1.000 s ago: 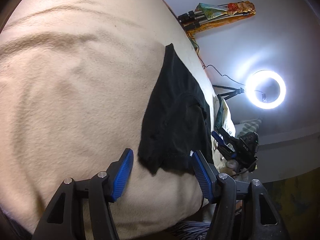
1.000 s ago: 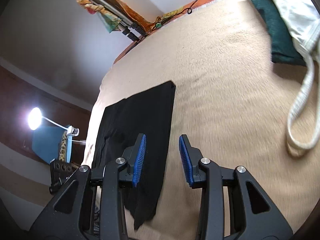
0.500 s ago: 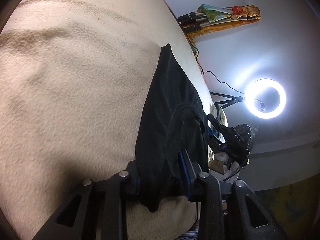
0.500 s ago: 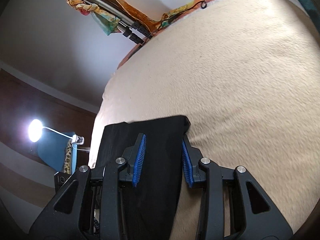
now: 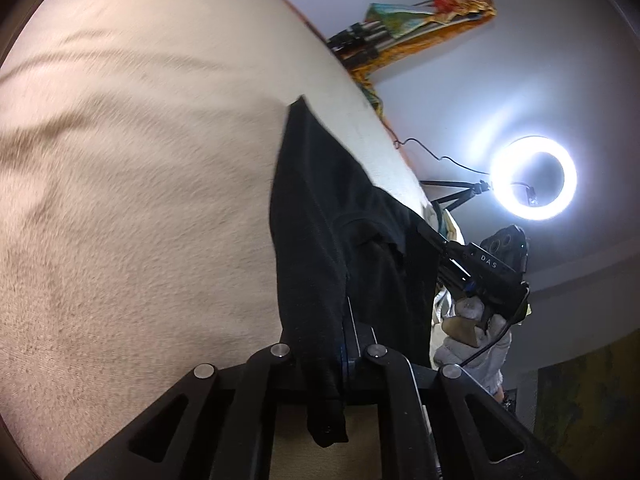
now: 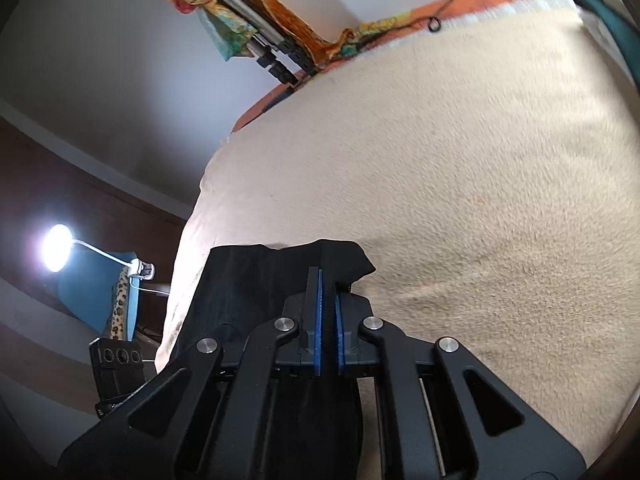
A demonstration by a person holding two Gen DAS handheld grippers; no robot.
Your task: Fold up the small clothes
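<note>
- Both tongs have just closed on the black garment (image 5: 344,216): the left gripper (image 5: 347,344) clamps one near corner, with a tail of cloth hanging over its frame, and the right gripper (image 6: 327,312) pinches the other between its blue pads.
- Each bite looks shallow and close to the hem, so a sharp pull could slide the fabric out of one pair of jaws and leave the fold lopsided.
- Much of the garment lies flat on the cream blanket (image 5: 140,208); the fuzzy pile may drag on it and bunch the far edge when it is carried over.
- Uneven lifting by the two hands would skew the crease.
- A light cloth (image 5: 438,304) at the bed's edge, just behind the right gripper's gloved hand (image 5: 472,340), could get swept along.
</note>
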